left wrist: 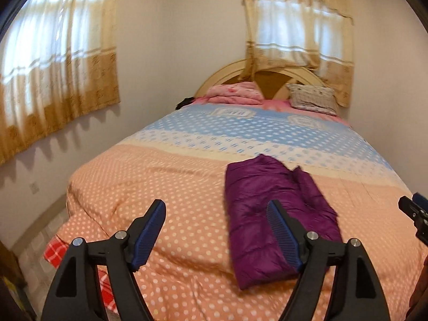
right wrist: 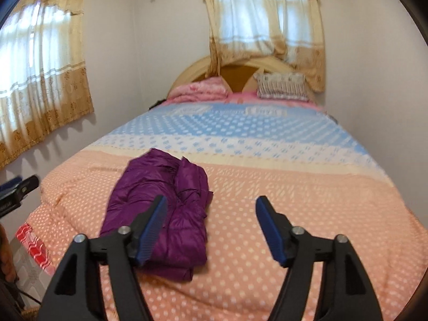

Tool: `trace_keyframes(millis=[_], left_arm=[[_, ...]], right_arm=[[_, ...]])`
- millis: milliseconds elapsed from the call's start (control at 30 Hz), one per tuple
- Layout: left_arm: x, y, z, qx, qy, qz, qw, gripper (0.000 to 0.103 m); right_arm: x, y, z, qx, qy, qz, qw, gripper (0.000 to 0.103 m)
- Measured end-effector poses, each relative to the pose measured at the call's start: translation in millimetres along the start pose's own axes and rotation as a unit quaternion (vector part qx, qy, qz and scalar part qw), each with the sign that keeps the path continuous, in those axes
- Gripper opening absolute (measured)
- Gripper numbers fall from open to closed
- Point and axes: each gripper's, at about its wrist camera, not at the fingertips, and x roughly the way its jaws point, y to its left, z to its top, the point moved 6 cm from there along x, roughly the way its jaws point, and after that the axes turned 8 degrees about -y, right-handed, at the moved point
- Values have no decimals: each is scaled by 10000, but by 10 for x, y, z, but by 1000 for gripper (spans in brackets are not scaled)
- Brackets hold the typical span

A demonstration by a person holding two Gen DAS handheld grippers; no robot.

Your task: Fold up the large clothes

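Both claws, left claw (left wrist: 215, 208) and right claw (right wrist: 211, 204), are held spread wide and empty above the polka-dot bedspread (left wrist: 171, 187), on which the folded purple puffer jacket (left wrist: 270, 214) is laid.

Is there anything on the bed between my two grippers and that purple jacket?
Nothing visible. The purple jacket lies folded on the dotted quilt, directly ahead of the open left gripper and open right gripper; only bare quilt lies around it.
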Motion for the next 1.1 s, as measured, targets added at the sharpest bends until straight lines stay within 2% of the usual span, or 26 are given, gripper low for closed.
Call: trace_keyframes(millis=[67, 133, 200, 267, 400, 1100], left_arm=[[-153, -51, 60, 35, -213, 29, 9998, 79], [-207, -72, 61, -16, -211, 30, 9998, 79], [-228, -95, 35, 49, -153, -39, 9999, 79], [-275, -93, 49, 81, -214, -35, 9997, 79], [-365, -69, 77, 40, -349, -34, 9994, 79], [-370, -146, 26, 159, -351, -70, 9992, 79]], right_arm=[[-100, 150, 145, -173, -98, 111, 9997, 75], [-240, 196, 277, -191, -377, -42, 9991, 76], [-321, 245, 338, -136, -460, 98, 9988, 77], [-354, 287, 362, -194, -528, 41, 9984, 77], [-303, 309, 358, -211, -537, 99, 9983, 77], [-400, 278, 279, -86, -443, 225, 9987, 77]])
